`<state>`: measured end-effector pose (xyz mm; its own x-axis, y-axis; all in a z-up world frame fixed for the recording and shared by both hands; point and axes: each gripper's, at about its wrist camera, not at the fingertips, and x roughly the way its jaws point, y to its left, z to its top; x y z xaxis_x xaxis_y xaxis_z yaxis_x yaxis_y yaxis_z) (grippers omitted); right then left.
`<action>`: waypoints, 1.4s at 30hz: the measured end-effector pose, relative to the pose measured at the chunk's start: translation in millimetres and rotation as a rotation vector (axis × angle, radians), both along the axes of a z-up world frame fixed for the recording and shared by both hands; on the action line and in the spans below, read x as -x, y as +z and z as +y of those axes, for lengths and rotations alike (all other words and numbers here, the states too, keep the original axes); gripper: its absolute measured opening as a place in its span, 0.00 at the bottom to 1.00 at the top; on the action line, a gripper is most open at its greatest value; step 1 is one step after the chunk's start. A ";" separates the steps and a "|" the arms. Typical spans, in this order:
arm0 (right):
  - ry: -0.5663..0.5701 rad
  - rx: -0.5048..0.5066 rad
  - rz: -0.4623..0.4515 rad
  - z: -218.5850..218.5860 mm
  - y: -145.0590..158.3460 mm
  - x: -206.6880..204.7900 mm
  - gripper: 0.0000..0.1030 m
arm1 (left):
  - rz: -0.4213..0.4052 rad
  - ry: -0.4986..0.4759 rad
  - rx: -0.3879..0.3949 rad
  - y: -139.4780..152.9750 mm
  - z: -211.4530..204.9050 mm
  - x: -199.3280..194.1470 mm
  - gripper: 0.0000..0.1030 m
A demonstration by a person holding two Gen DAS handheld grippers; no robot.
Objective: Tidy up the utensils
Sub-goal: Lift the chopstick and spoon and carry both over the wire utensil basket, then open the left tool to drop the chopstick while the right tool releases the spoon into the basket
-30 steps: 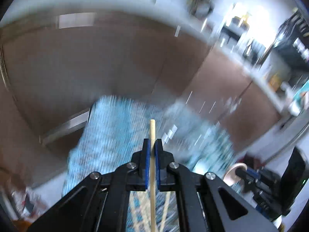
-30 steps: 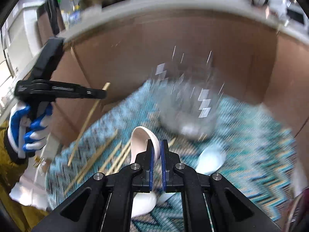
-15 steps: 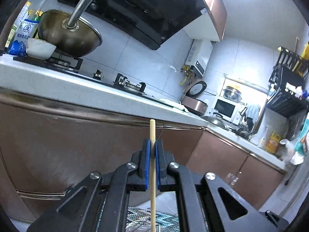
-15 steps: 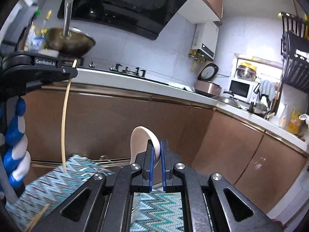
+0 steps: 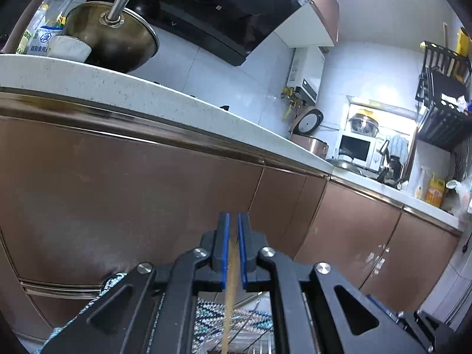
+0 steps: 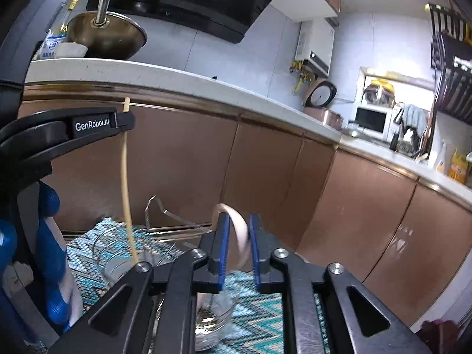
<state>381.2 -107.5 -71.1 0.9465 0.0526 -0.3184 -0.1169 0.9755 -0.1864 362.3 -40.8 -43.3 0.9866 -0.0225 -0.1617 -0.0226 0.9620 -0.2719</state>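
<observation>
The left hand-held gripper (image 5: pixel 233 237) pinches a pale wooden chopstick (image 6: pixel 126 188) upright over a clear glass container (image 6: pixel 124 253). The right hand-held gripper (image 6: pixel 237 243), jaws parted, has a white ceramic spoon (image 6: pixel 240 233) between them above the teal zigzag-patterned mat (image 6: pixel 259 318); contact with the pads is unclear.

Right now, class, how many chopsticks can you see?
1. The chopstick stands upright in the left gripper, above the patterned mat. More may lie hidden lower down.

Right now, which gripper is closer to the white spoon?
Right. The white spoon sits between the fingers of the right gripper. The left gripper is off to the spoon's left, clamping a chopstick.
</observation>
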 end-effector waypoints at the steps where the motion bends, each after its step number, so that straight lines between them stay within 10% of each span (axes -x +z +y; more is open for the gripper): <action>1: 0.000 -0.007 0.002 -0.3 -0.4 0.4 0.27 | 0.008 -0.006 -0.006 1.2 0.5 3.7 0.11; 5: -0.006 -0.031 0.000 -4.0 6.2 11.4 0.35 | -0.010 -0.015 -0.010 20.9 8.6 27.6 0.29; 15: 0.008 -0.124 -0.047 -21.7 79.6 93.8 0.35 | -0.068 -0.073 -0.143 112.6 35.3 123.3 0.34; 20: 0.081 -0.172 -0.055 -26.4 118.6 158.0 0.35 | 0.044 -0.107 -0.190 131.6 49.1 164.4 0.35; 29: 0.178 -0.308 0.143 -47.5 91.6 226.4 0.35 | 0.414 -0.203 -0.127 62.2 77.5 177.7 0.35; 42: 0.219 -0.415 0.360 -63.0 13.1 224.7 0.35 | 0.590 -0.213 -0.055 -10.3 109.1 183.5 0.35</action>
